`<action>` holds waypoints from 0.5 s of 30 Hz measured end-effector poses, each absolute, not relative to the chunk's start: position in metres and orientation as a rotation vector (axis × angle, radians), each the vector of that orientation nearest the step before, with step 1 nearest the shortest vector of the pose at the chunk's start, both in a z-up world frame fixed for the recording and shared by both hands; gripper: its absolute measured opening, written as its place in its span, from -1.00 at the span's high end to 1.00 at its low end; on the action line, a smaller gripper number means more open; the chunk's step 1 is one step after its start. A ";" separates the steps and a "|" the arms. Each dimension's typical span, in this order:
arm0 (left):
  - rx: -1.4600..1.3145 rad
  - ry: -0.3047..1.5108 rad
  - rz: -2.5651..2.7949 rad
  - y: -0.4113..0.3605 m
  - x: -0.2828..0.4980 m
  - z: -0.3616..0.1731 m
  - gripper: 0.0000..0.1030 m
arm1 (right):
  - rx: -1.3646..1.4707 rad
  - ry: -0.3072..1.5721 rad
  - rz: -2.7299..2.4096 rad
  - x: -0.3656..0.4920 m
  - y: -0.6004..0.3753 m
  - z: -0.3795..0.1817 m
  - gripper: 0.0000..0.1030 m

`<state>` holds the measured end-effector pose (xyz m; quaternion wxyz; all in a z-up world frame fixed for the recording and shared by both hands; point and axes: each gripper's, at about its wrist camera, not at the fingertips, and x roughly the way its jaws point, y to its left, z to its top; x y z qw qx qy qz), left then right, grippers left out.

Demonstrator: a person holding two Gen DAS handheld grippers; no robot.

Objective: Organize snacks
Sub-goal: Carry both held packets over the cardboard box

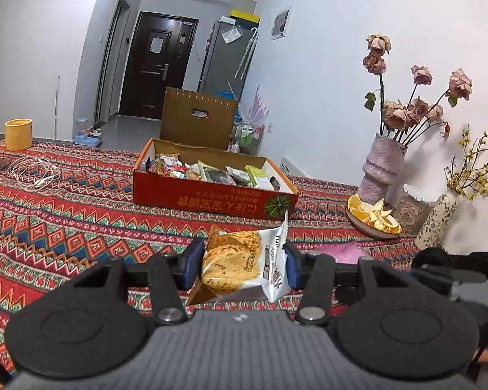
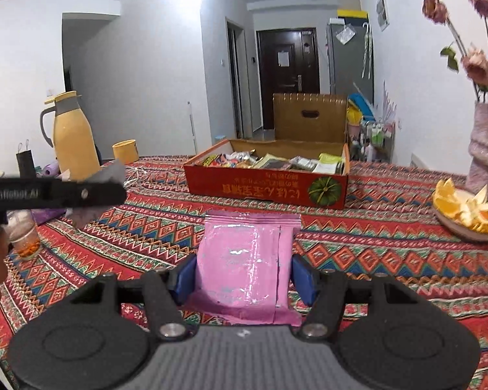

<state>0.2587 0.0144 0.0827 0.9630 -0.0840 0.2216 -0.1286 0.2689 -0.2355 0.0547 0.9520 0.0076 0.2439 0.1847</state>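
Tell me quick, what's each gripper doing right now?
Left gripper: shut on the pastry packet.
Right gripper: shut on the pink packet.

You face white walls (image 2: 153, 74) and a hallway that ends in a dark brown door (image 1: 159, 65). A grey refrigerator (image 1: 224, 61) stands right of the door, with a folded umbrella (image 1: 246, 52) hanging on its side. The floor (image 1: 133, 130) is grey. Your table wears a red cloth with zigzag patterns (image 1: 65, 214). A yellow thermos jug (image 2: 72, 136) stands at its far left, a pink vase of dried roses (image 1: 382, 169) at the right wall. The light is even.
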 end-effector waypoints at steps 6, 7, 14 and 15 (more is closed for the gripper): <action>-0.175 0.450 -0.265 0.016 0.264 0.083 0.02 | 0.021 0.452 0.355 0.269 -0.241 0.067 -0.18; -0.173 0.445 -0.268 0.016 0.266 0.084 0.02 | 0.021 0.450 0.350 0.271 -0.242 0.068 -0.18; -0.168 0.415 -0.269 0.022 0.287 0.091 0.02 | 0.020 0.445 0.344 0.299 -0.240 0.068 -0.18; -0.167 0.413 -0.276 0.023 0.292 0.093 0.02 | 0.022 0.439 0.347 0.303 -0.239 0.069 -0.18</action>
